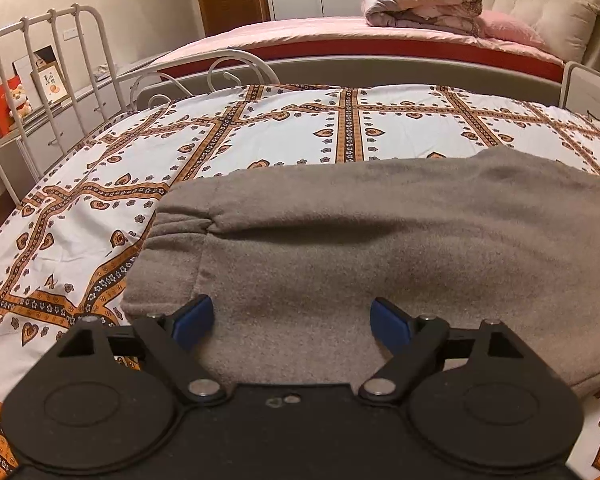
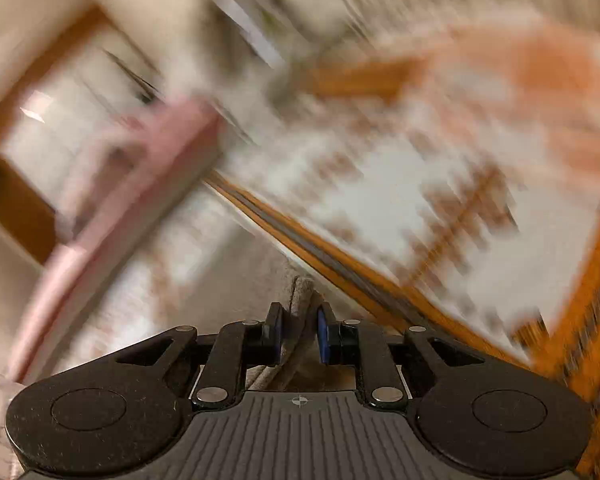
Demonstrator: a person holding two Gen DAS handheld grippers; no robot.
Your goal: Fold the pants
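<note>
bedroom scene: patterned bedsheet (image 1: 300, 128) with orange heart borders fills mid-frame in our left wrist view, white metal bed rail (image 1: 56, 64) at upper left, pink bed (image 1: 340, 36) with a rolled quilt (image 1: 416, 4) along the top. grey pants (image 1: 360, 248) lie folded across center and right of that frame, flat on the sheet. our left gripper (image 1: 292, 320) sits over their near edge at the bottom, blue pads spread wide, holding nothing. right wrist view is heavily motion-blurred; our right gripper (image 2: 299, 334) at bottom center is pinched on a bunched fold of the pants (image 2: 300, 300).
</note>
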